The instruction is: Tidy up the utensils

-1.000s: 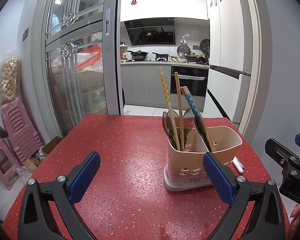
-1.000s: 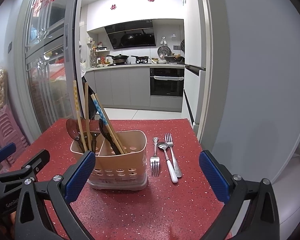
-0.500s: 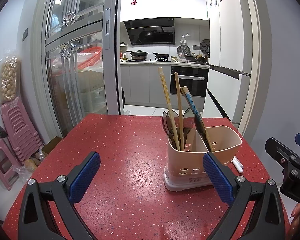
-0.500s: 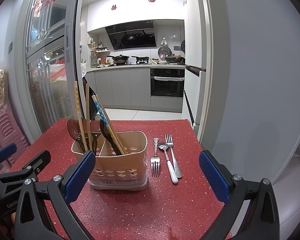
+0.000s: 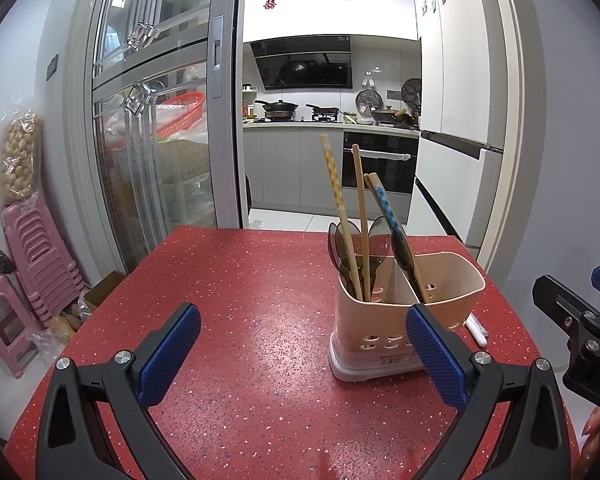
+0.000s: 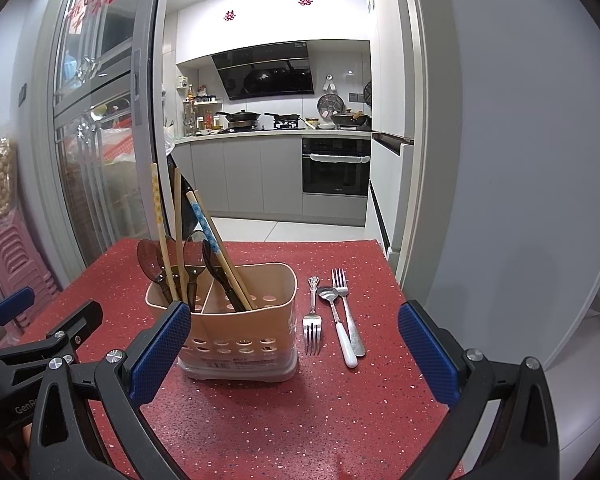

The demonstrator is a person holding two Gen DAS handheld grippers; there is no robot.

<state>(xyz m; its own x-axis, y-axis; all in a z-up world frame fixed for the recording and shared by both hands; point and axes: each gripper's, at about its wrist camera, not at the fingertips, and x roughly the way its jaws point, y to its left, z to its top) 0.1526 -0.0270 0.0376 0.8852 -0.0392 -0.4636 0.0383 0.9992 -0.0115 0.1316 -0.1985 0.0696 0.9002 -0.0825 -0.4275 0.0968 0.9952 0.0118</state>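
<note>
A beige two-compartment utensil holder [image 6: 240, 328] stands on the red table [image 6: 300, 412]; it also shows in the left wrist view [image 5: 404, 320]. It holds chopsticks [image 6: 160, 232] and dark spoons [image 6: 150, 260]. To its right lie a small fork [image 6: 313, 316], a white-handled spoon [image 6: 340, 328] and a larger fork [image 6: 348, 312]. My right gripper [image 6: 294, 354] is open and empty, near the holder and above the table. My left gripper [image 5: 300, 354] is open and empty, left of the holder.
The table's right edge [image 6: 396, 280] drops off by a grey wall. A glass sliding door [image 5: 148, 160] and stacked pink stools [image 5: 28, 264] stand to the left. The kitchen lies beyond the far edge.
The right gripper has crept slightly closer to the holder. The left gripper has hardly moved.
</note>
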